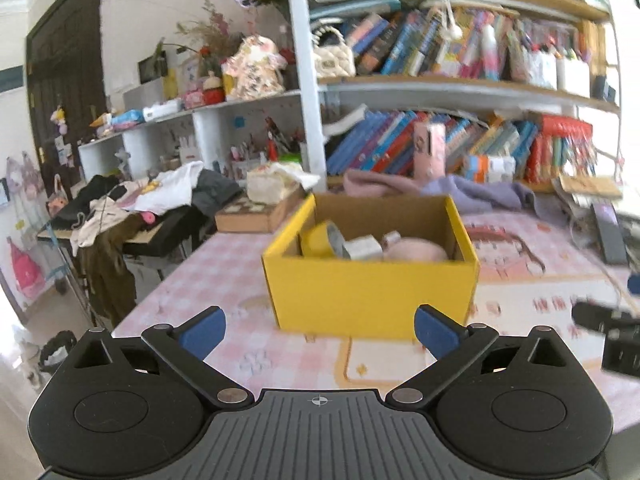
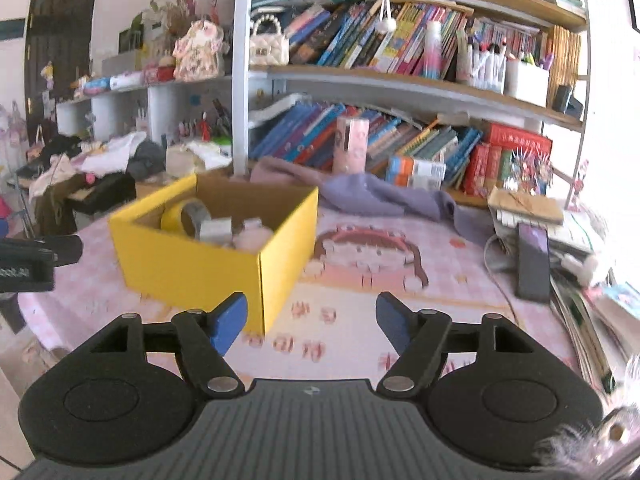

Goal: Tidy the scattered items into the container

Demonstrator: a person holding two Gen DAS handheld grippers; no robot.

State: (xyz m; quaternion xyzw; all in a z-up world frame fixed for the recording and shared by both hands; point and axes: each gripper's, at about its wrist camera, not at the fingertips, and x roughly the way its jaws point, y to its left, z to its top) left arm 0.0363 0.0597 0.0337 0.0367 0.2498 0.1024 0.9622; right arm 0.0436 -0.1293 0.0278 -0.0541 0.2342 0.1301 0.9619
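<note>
A yellow cardboard box stands on the pink patterned table. Inside it lie a yellow tape roll, a grey tape roll, a small silver box and a pink rounded item. My left gripper is open and empty, just in front of the box's near wall. My right gripper is open and empty, off the box's right front corner, over bare tabletop. Each gripper's black body shows at the other view's edge.
A purple cloth lies behind the box, by bookshelves packed with books. A dark phone on stacked papers and a cable sit at the table's right side. A brown flat box and a clothes-covered desk stand to the left.
</note>
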